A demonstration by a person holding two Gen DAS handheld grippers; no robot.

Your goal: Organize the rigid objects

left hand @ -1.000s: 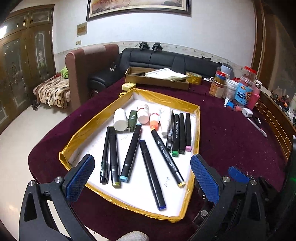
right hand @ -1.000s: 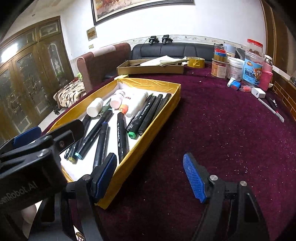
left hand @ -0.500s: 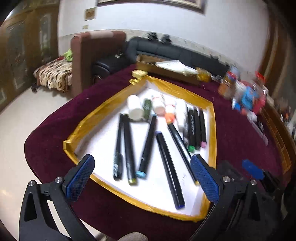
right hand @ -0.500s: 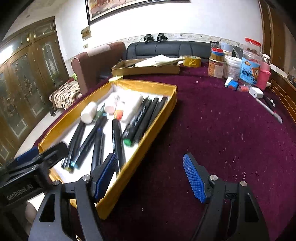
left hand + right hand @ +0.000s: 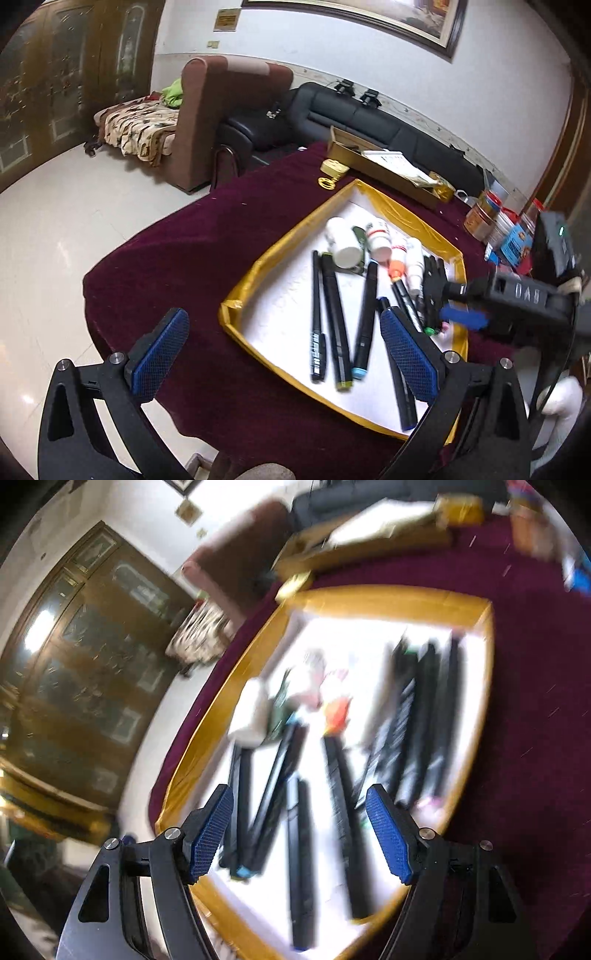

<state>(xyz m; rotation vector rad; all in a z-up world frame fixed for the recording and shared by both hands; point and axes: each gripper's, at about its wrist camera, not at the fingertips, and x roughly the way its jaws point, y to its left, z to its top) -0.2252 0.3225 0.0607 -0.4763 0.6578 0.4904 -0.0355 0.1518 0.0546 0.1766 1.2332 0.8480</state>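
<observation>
A gold-rimmed tray [image 5: 288, 243] with a white floor lies on the maroon tablecloth. In it are several black markers [image 5: 334, 306] and a row of small white bottles [image 5: 341, 243]. My left gripper [image 5: 282, 354] hangs open over the tray's near left corner, with nothing between its pads. My right gripper [image 5: 461, 319] comes in from the right above the markers; only one blue pad shows there. The right wrist view is blurred. There my right gripper [image 5: 301, 834] stands open above the markers [image 5: 301, 849], inside the tray [image 5: 388, 598], holding nothing.
A brown cardboard box with papers [image 5: 384, 170] and a small gold item [image 5: 334, 170] lie beyond the tray. Jars and tins [image 5: 491, 218] crowd the far right. The table's rounded edge [image 5: 110, 280] drops to the floor on the left. An armchair [image 5: 229, 122] and a sofa stand behind.
My right gripper has swung left from the bare cloth to above the tray and now shows in the left wrist view. The left view has shifted left and rolled. Both jaws keep their width.
</observation>
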